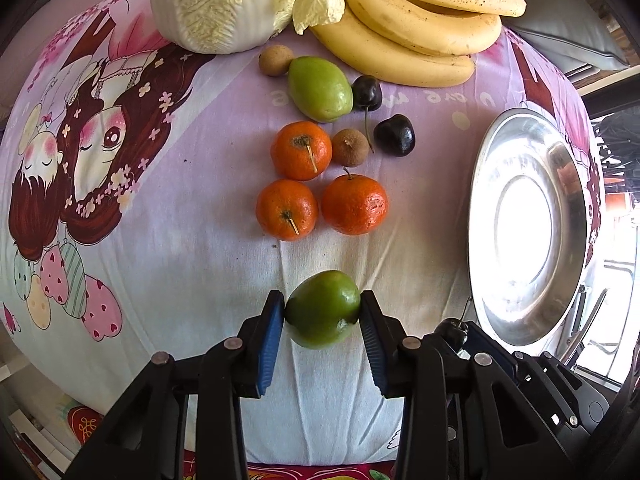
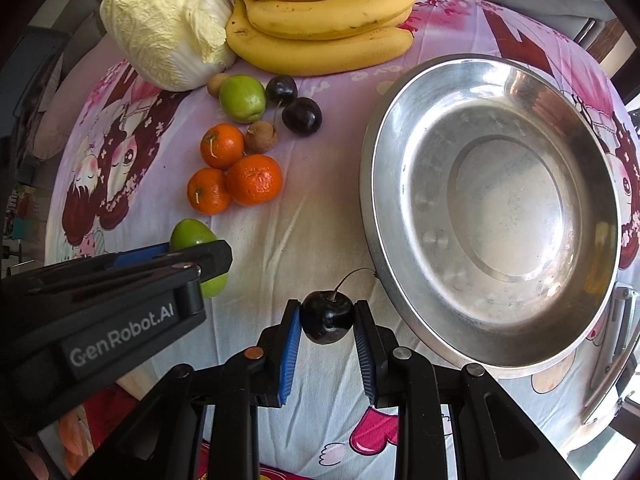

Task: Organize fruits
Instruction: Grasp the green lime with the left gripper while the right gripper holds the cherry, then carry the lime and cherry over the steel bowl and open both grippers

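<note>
My left gripper [image 1: 322, 316] points straight down and its blue ribbed pads pinch a smooth green plum-like fruit [image 1: 322, 309] from both sides. Just to its right, my right gripper [image 2: 327, 314] clamps a glossy dark cherry [image 2: 327, 317] between its own blue pads, the thin stem curling up towards the rim of the dish. Under both lies a pale lilac cloth printed with cartoon girls and pink hearts [image 1: 168, 216].

To the right of my grippers sits a wide, shallow, round stainless-steel dish [image 2: 384, 168], with nothing lying in it.

Further out, on the cloth, three small orange tangerines [image 1: 354, 204] huddle in a triangle, touching one another, two of them showing short stalks. Just beyond them rests a small brown, rough-skinned longan [image 1: 350, 147], beside the farthest tangerine, and right next to it a second dark cherry [image 1: 395, 135]. Behind these lies a second green fruit [image 1: 320, 89], with a third dark cherry [image 1: 366, 93] touching its right side and trailing a long stem, and another brown longan [image 1: 275, 60] against its left.

Farthest away, a pale, crinkled head of napa cabbage [image 1: 224, 4] lies on the left, one loose leaf draped over a bunch of speckled yellow bananas [image 1: 416, 20] on the right.
</note>
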Demonstrator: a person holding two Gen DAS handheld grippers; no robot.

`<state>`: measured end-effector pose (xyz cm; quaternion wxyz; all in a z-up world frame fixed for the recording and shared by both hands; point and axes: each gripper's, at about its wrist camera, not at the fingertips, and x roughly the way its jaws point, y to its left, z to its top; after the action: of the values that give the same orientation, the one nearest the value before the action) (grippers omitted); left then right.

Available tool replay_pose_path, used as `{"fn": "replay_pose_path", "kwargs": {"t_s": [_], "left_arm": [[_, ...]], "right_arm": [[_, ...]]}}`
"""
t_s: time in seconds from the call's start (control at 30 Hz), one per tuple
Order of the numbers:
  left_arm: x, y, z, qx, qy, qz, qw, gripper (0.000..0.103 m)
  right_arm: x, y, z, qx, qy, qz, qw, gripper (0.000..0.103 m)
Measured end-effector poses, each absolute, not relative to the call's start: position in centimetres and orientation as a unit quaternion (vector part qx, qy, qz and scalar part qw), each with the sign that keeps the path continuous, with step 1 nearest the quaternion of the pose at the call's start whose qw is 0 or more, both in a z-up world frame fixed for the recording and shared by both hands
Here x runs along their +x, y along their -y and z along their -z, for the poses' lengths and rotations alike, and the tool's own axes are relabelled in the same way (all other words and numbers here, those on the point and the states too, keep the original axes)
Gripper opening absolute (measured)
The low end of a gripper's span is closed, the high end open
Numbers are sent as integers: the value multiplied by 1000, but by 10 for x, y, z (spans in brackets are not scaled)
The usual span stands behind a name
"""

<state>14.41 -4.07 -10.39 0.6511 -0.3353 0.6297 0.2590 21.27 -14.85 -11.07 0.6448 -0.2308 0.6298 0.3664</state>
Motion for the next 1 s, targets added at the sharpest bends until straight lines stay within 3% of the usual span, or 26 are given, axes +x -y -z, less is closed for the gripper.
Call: {"fn": "replay_pose_path", "kwargs": {"t_s": [0.47, 1.0], "left_arm": [[168, 55, 52, -327, -621, -255, 665, 40], [221, 96, 46, -310, -619, -221, 687, 40]], "right_arm": [[234, 168, 78, -211, -620, -369, 660, 29], [289, 209, 79, -193, -626, -321, 684, 29]]}}
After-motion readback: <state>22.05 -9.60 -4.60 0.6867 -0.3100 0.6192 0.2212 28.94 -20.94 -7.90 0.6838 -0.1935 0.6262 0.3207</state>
